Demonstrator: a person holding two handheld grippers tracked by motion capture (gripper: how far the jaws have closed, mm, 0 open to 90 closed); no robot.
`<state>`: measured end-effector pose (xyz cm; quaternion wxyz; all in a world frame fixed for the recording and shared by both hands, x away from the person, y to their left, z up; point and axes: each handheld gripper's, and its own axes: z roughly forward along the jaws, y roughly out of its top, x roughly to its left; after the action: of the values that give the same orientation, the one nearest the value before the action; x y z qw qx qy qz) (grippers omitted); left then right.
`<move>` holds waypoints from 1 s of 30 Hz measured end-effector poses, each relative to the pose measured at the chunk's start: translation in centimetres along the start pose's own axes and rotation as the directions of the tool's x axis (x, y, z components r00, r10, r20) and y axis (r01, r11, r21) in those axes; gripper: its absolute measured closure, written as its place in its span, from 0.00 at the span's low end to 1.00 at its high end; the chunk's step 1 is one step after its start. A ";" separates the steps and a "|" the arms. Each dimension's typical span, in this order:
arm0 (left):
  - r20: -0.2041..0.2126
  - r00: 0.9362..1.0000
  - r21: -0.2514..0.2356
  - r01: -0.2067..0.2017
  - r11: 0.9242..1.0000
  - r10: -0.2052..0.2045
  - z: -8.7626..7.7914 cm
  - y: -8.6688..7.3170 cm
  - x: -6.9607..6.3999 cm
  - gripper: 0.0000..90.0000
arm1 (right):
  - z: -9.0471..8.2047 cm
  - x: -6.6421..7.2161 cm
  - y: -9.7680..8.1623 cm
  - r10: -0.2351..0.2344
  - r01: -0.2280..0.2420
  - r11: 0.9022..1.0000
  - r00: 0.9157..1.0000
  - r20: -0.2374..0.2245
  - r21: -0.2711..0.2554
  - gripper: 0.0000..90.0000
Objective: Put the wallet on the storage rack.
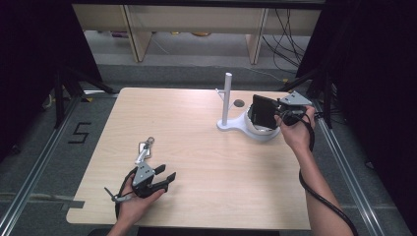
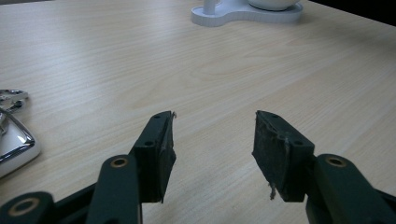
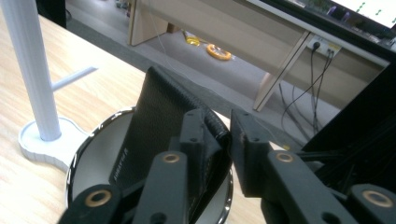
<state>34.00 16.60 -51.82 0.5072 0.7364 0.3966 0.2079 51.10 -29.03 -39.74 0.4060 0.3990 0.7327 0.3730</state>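
A black leather wallet (image 1: 262, 110) hangs tilted over a round white dish (image 1: 261, 133), and my right gripper (image 1: 278, 110) is shut on its upper edge. In the right gripper view the wallet (image 3: 156, 123) sits pinched between the jaws of that gripper (image 3: 223, 128), with its lower end inside the dish's shiny rim (image 3: 91, 139). My left gripper (image 1: 167, 172) rests low at the table's front left, open and holding nothing. Its jaws (image 2: 214, 136) stand wide apart over bare wood.
A white post (image 1: 226, 98) with a side peg rises from the base joined to the dish. A metal key ring with a shiny tag (image 1: 145, 148) lies just beyond the left gripper, and its tag (image 2: 11, 140) shows in the left gripper view. Desks and cables stand behind the table.
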 end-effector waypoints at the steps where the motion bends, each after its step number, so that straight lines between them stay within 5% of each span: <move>1: 0.000 1.000 -0.001 0.003 1.000 -0.003 0.0 0.0 0.0 0.52 | 0.1 -0.2 0.1 0.013 -0.013 1.000 1.000 0.005 -0.008 0.82; 15: -0.006 1.000 0.003 0.004 1.000 -0.004 -0.1 0.1 0.0 0.52 | -3.1 -1.2 0.5 0.104 -0.103 0.994 0.994 -0.021 0.041 0.70; 22: -0.016 1.000 -0.002 0.005 1.000 -0.006 -0.2 0.4 0.2 0.50 | -4.8 -1.3 -1.4 0.175 -0.171 0.980 0.984 -0.027 0.101 0.68; 27: -0.019 1.000 -0.011 0.009 1.000 -0.009 -0.2 0.8 0.3 0.50 | -5.7 -0.9 -2.6 0.235 -0.222 0.961 0.970 -0.060 0.163 0.65; 28: -0.015 1.000 -0.018 0.011 1.000 -0.011 -0.1 0.9 0.4 0.50 | -5.8 -1.0 -2.9 0.219 -0.206 0.966 0.973 -0.069 0.157 0.65; 29: -0.016 1.000 -0.021 0.012 1.000 -0.013 -0.1 0.9 0.4 0.50 | -6.1 -0.6 -3.1 0.251 -0.237 0.956 0.966 -0.062 0.173 0.65; 30: -0.023 1.000 -0.016 0.008 1.000 -0.009 -0.2 1.0 0.4 0.49 | -6.1 -0.6 -3.3 0.239 -0.226 0.960 0.969 -0.068 0.166 0.65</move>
<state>34.49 16.84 -50.90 0.5093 0.7281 0.4040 0.2175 44.91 -32.25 -40.07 0.2945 0.4964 0.7247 0.3764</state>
